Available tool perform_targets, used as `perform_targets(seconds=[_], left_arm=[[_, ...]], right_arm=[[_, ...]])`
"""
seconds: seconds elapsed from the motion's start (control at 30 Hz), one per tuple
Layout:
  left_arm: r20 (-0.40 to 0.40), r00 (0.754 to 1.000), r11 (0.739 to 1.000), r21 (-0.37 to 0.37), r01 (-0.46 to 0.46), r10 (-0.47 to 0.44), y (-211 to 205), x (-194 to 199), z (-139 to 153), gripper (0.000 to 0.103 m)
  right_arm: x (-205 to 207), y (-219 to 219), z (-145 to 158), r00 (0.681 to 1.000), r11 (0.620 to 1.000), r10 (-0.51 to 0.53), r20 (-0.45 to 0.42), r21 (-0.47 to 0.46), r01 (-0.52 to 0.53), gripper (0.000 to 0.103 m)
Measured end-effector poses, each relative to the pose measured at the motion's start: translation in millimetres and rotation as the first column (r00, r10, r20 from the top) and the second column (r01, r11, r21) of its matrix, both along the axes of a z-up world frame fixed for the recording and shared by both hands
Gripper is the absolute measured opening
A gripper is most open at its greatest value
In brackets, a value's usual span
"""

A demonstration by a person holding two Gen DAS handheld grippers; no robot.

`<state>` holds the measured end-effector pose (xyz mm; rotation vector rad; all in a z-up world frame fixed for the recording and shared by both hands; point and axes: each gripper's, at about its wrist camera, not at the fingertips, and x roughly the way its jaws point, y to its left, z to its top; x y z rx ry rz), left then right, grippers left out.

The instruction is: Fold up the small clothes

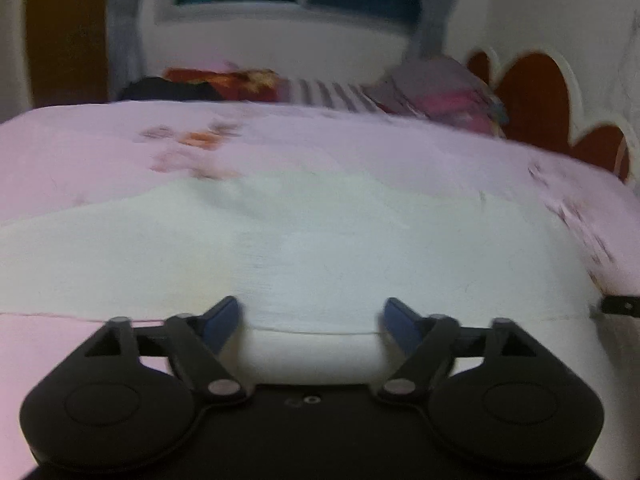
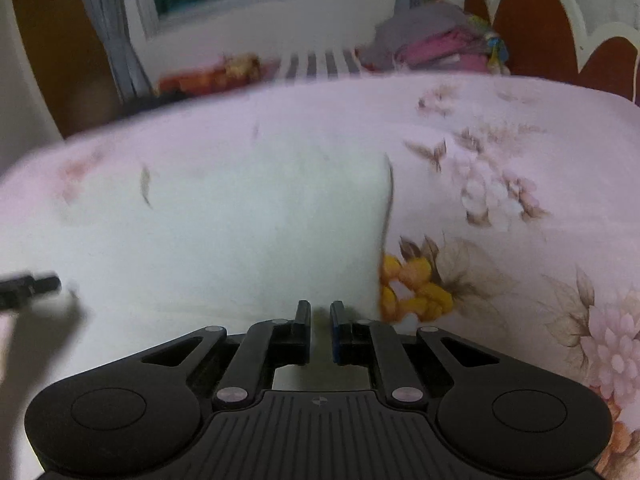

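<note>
A white garment [image 1: 304, 240] lies spread across a pink floral bedsheet [image 1: 80, 152], filling mid-frame in both views. The left gripper [image 1: 311, 316] hovers at its near edge — jaws spread wide, grasping nothing. The right gripper [image 2: 320, 316] is low centre — fingers nearly together, apparently pinching the garment's edge, though blur obscures this.

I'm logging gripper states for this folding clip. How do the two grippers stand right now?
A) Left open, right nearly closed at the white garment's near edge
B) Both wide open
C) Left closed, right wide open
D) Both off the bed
A: the left gripper has its fingers spread wide over the white garment, while the right gripper shows only a narrow gap at the cloth's near edge.
</note>
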<state>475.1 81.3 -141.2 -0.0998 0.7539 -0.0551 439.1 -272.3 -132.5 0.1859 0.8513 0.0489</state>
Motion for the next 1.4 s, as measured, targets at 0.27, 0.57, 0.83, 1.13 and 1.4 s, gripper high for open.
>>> perform_targets(seconds=[0.27, 0.57, 0.83, 1.13, 1.4], left_arm=[[-0.002, 0.914, 0.907, -0.122, -0.403, 0.406, 154, -51, -2, 0.063], [-0.110, 0.685, 0.537, -0.537, -0.651, 0.721, 325, -96, -26, 0.045], [-0.137, 0.584, 0.376, -0.644, -0.666, 0.800, 363, -85, -38, 0.034], [-0.131, 0.578, 0.410, -0.580, -0.703, 0.805, 363, -72, -32, 0.004], [0.006, 0.734, 0.629, -0.520, -0.578, 0.679, 303, -50, 7, 0.004]], right_arm=[[-9, 9, 3, 0.998, 0.995, -0.056, -0.022, 0.079, 0.058, 0.037], [-6, 33, 11, 0.996, 0.990, -0.089, 0.020, 0.107, 0.087, 0.052], [3, 43, 14, 0.992, 0.986, -0.125, 0.010, 0.113, 0.123, 0.052], [2, 20, 10, 0.978, 0.971, -0.207, -0.010, 0.119, 0.207, 0.052], [-6, 5, 11, 0.974, 0.965, -0.227, 0.002, 0.133, 0.225, 0.052]])
